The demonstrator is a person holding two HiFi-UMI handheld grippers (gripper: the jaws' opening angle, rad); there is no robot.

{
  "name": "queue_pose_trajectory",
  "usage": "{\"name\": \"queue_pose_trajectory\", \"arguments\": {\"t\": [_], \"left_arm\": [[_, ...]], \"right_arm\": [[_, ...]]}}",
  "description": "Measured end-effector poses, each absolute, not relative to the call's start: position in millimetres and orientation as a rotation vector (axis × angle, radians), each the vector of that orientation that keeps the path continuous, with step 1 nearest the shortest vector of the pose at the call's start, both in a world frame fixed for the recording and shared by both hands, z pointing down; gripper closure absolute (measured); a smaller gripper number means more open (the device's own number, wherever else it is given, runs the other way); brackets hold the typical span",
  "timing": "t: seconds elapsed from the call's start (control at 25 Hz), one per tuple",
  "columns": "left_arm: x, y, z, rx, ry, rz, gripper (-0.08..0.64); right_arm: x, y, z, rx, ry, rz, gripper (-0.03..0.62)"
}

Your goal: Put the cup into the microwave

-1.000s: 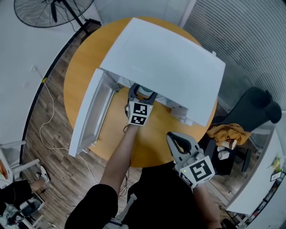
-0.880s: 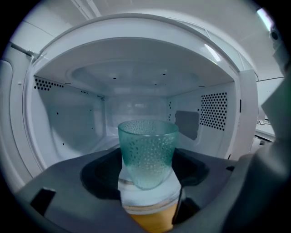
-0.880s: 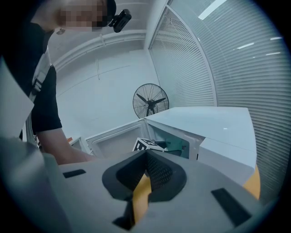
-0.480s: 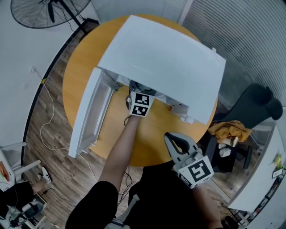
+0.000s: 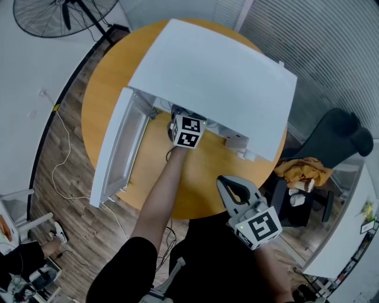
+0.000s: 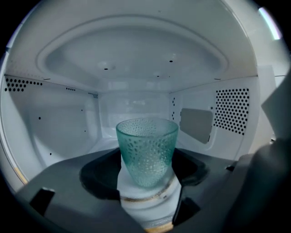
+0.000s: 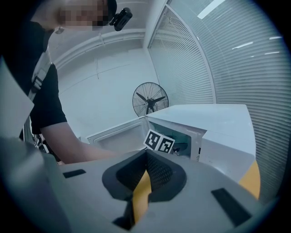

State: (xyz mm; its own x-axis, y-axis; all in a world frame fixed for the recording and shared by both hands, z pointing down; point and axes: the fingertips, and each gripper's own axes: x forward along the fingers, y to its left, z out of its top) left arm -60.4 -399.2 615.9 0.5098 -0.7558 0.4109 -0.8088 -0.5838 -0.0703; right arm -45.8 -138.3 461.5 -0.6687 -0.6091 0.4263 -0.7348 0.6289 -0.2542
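Your left gripper (image 6: 146,179) clamps the cup (image 6: 146,148) upright inside the microwave (image 6: 59,123), cavity floor directly beneath it, while your right gripper (image 5: 235,192), jaws together, hangs at the table's (image 5: 109,77) near edge.

My left gripper (image 6: 146,175) and right gripper (image 5: 238,190) are grey, each bearing a white cube (image 5: 188,131) with black square markers; my sleeve (image 5: 127,263) is black.

One cup (image 6: 146,150), one microwave (image 5: 219,77), one table (image 5: 109,77), one fan (image 5: 59,15), two claws: left claw (image 6: 145,172), right claw (image 5: 231,187).
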Motion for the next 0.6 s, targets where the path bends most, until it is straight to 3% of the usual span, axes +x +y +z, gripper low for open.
{"name": "queue_pose_trajectory", "arguments": {"t": [0.6], "left_arm": [[-71, -379, 602, 2.600, -1.401, 0.611, 0.218]], "right_arm": [[-45, -126, 455, 1.087, -2.580, 0.566, 0.583]]}}
